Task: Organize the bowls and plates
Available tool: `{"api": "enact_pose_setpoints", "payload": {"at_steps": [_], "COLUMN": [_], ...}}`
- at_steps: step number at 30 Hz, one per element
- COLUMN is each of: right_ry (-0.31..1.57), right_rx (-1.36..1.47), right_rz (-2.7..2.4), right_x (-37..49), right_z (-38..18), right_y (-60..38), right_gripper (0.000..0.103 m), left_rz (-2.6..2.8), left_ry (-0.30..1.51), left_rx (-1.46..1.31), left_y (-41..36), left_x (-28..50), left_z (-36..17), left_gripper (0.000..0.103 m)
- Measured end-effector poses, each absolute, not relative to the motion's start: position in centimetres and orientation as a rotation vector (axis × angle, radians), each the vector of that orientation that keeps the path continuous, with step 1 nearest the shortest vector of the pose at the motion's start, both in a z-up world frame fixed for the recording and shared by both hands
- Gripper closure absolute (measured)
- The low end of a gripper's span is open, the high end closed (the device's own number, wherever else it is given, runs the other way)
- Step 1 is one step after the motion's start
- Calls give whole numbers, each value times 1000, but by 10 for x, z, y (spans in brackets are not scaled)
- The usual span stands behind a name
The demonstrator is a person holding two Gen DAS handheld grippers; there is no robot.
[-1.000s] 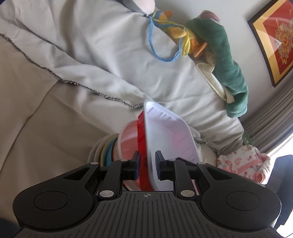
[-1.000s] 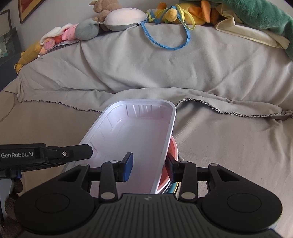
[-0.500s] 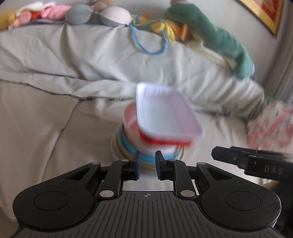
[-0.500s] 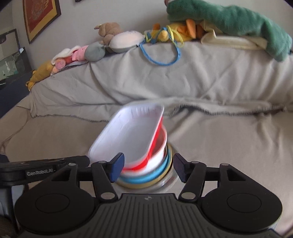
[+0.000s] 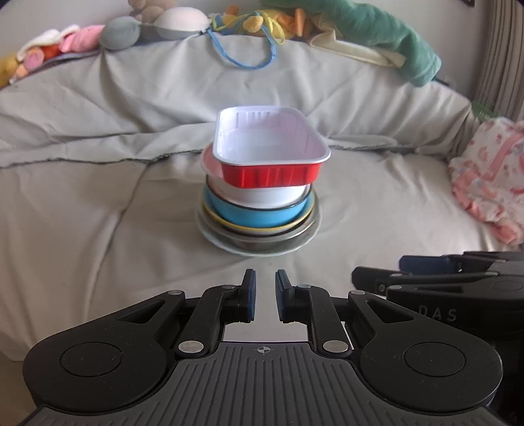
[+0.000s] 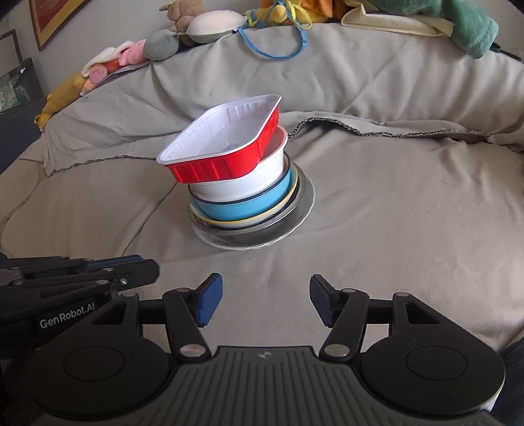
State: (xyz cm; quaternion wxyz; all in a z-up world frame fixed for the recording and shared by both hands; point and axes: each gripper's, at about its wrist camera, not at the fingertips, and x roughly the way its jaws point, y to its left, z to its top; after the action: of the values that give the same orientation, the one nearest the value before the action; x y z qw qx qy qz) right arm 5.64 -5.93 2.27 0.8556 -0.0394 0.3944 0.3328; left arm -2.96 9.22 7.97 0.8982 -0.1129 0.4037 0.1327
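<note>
A stack of dishes stands on the grey bed cover. On top lies a red rectangular tray (image 5: 270, 149) with a white inside, tilted. Under it are a white bowl (image 5: 262, 196), a blue bowl (image 5: 255, 216), a yellow-rimmed plate and a clear glass plate (image 5: 262, 242). The tray (image 6: 222, 147) and the blue bowl (image 6: 249, 204) also show in the right wrist view. My left gripper (image 5: 265, 295) is nearly shut and empty, a short way in front of the stack. My right gripper (image 6: 265, 303) is open and empty, also in front of the stack.
Soft toys (image 5: 121, 31) and a blue cord (image 5: 242, 55) lie along the bed's back. A green cloth (image 5: 393, 36) hangs at the back right. A pink floral cloth (image 5: 491, 173) lies at the right. A framed picture (image 6: 49, 13) hangs at the left.
Both grippers have let go of the red tray and drawn back from the stack. The right gripper has opened wide. The tray now rests on top of the bowls.
</note>
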Motion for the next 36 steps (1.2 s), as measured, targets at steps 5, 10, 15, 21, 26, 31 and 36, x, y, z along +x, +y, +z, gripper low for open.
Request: {"api": "enact_pose_setpoints", "payload": {"at_steps": [5, 10, 15, 21, 26, 31, 36], "right_ry": [841, 840, 843, 844, 847, 846, 846], "right_rx": [-84, -88, -87, -88, -91, -90, -91], "right_rz": [717, 725, 725, 724, 725, 726, 727], "right_x": [54, 51, 49, 50, 49, 50, 50], "right_z": [20, 21, 20, 20, 19, 18, 18], "right_y": [-58, -57, -56, -55, -55, -56, -55], "right_gripper": [43, 43, 43, 43, 43, 43, 43], "left_rz": [238, 230, 219, 210, 208, 211, 214], "left_ry": [856, 863, 864, 863, 865, 865, 867], "left_rx": [-264, -283, -297, -314, -320, -324, -331], "left_y": [91, 92, 92, 92, 92, 92, 94], "left_x": [-28, -29, -30, -31, -31, -32, -32], "left_z": [78, 77, 77, 76, 76, 75, 75], "left_gripper": [86, 86, 86, 87, 87, 86, 87]}}
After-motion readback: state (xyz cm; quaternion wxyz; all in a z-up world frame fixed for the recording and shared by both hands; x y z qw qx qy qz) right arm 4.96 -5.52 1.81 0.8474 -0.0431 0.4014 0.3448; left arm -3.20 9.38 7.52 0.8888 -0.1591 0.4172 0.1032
